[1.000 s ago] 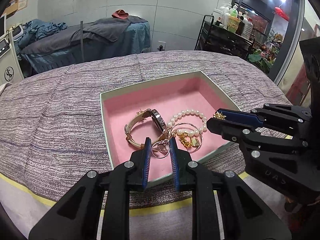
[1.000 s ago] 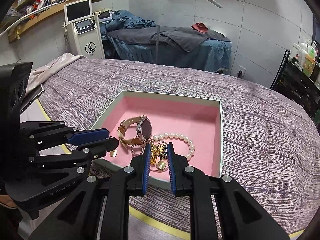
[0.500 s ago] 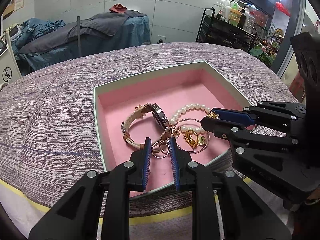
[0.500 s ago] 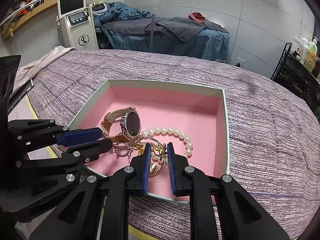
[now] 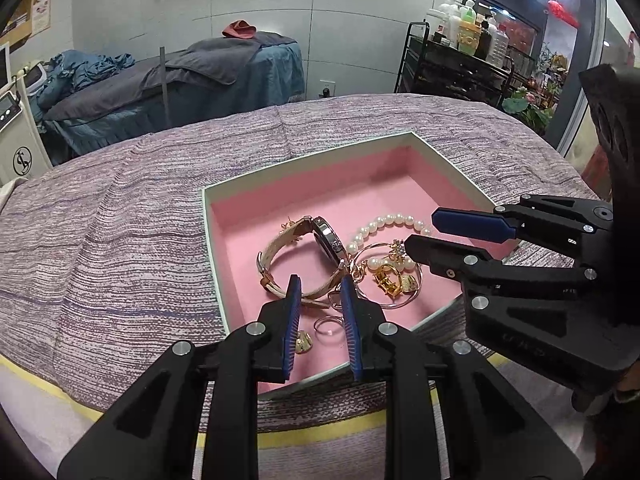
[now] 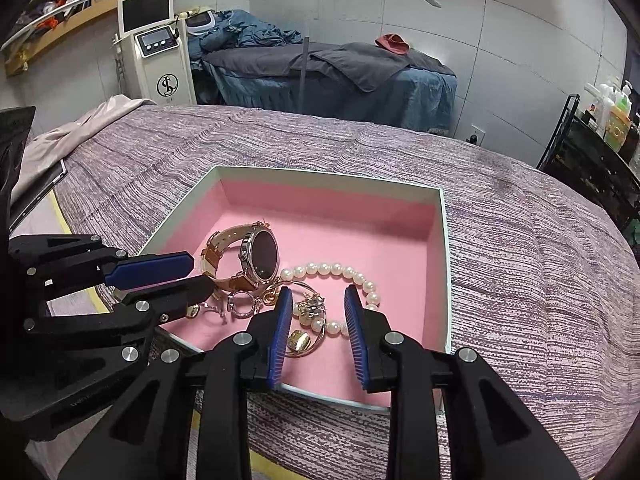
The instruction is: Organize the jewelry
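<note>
A pink-lined box (image 5: 304, 158) (image 6: 332, 172) sits on the purple bedspread. In it lie a watch with a beige strap (image 5: 320, 240) (image 6: 260, 254), a pearl bracelet (image 5: 384, 222) (image 6: 340, 270), gold bangles and charms (image 5: 394, 280) (image 6: 310, 308), a clear ring (image 5: 329, 326) and a small gold piece (image 5: 303, 342). My left gripper (image 5: 320, 292) hangs open and empty over the box's near edge, above the ring. My right gripper (image 6: 314, 300) is open and empty over the gold charms; it also shows in the left wrist view (image 5: 420, 230).
The box stands near the bed's front edge, marked by a yellow stripe (image 5: 320, 432). A treatment bed (image 6: 332, 68), a white machine (image 6: 160, 60) and a black trolley of bottles (image 5: 464, 60) stand behind. A tablet (image 6: 36, 192) lies at the bed's left edge.
Both grippers moved forward over the box and opened. The ring and gold pieces they held now lie on the pink lining.
</note>
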Action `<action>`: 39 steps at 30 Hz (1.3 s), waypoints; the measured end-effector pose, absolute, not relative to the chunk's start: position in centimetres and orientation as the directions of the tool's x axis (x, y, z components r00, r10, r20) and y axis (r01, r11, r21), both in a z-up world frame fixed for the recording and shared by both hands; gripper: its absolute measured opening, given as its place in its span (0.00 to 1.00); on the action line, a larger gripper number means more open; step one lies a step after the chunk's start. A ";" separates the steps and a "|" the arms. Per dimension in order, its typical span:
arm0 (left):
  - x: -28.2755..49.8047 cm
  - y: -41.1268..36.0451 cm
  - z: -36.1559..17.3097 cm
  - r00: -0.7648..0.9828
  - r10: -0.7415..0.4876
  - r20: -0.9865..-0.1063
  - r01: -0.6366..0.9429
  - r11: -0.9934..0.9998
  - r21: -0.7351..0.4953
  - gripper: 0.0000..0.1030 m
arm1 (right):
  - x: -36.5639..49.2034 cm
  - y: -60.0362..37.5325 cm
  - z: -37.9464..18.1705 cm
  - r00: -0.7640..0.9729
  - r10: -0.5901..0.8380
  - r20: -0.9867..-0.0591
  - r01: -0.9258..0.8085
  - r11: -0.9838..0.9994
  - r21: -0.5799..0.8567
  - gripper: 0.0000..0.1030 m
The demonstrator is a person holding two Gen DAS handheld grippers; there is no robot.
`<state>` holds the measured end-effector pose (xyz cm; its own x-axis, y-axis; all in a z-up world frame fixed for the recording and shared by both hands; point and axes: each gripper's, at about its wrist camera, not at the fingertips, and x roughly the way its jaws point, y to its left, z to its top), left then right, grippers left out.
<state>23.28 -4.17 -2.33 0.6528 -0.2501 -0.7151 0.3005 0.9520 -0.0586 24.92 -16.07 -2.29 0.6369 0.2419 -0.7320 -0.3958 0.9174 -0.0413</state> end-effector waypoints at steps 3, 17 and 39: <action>22.3 -3.7 -1.1 0.699 -0.222 -0.679 0.282 0.959 -0.024 0.50 | 24.4 -16.3 -1.7 0.653 0.246 -0.716 -0.395 0.918 -0.045 0.36; 16.1 -0.5 2.0 0.824 -0.128 -0.551 0.161 0.987 0.012 0.94 | 19.4 -18.6 1.9 0.762 0.222 -0.608 -0.315 0.948 -0.048 0.87; 4.3 0.1 0.0 0.881 -0.139 -0.452 0.127 0.990 -0.058 0.94 | 7.6 -19.5 1.0 0.820 0.236 -0.521 -0.318 0.945 -0.073 0.93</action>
